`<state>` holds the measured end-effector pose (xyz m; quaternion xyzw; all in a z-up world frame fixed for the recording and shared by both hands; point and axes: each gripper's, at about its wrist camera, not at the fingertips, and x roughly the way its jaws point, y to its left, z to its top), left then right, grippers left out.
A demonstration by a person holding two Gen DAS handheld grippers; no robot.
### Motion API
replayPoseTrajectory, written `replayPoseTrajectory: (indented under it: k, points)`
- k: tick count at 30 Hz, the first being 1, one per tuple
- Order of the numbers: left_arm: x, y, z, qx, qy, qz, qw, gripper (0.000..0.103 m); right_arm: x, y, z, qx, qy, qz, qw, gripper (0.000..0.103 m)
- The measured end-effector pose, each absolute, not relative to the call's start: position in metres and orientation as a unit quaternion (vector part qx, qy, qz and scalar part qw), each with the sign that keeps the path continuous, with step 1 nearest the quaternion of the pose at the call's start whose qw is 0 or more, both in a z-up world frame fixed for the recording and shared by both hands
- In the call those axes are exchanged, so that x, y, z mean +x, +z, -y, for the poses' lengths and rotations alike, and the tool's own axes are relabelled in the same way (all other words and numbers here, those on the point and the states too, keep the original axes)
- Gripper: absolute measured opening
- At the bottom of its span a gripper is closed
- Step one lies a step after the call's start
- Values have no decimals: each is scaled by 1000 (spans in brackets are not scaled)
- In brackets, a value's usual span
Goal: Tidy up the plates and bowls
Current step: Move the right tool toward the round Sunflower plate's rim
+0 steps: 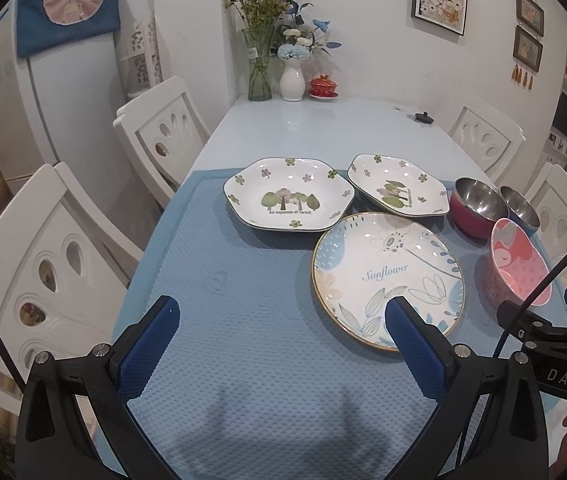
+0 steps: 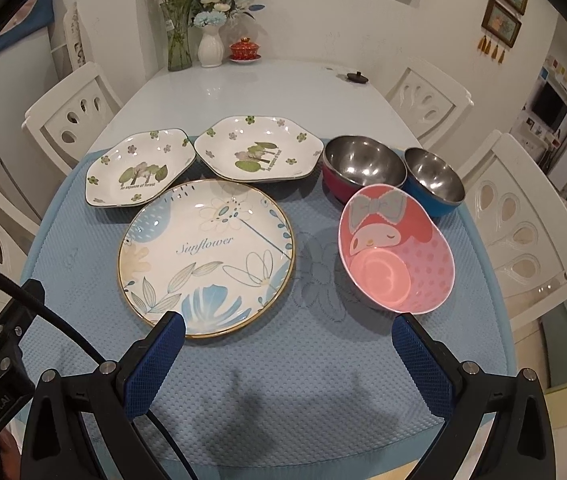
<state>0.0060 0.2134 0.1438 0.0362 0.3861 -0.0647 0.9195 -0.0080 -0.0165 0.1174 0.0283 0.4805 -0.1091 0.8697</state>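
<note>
Plates and bowls, spread over blue mat on counter. Both tongs gaped wide, empty. Risky: glossy Sunflower plate, pink bowl tilted, liable to slip, roll.

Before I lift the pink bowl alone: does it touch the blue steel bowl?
Cannot tell: in the right wrist view the pink bowl rim overlaps the blue steel bowl, hiding any gap.

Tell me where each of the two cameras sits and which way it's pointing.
Left wrist view: sits behind the open left tongs, low over the blue mat, facing the Sunflower plate; the right tongs' body shows at right.
Right wrist view: sits behind the open right tongs, facing between plate and pink bowl; the left tongs' body shows at left.
Shared: the plate, two forest plates, three bowls, vases.
</note>
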Motion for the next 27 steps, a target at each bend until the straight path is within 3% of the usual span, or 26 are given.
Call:
replayPoseTrajectory:
  k: [27]
  points:
    - [19, 130, -217, 28, -73, -413, 908, 102, -1, 106, 21, 24, -127, -501, 856, 103]
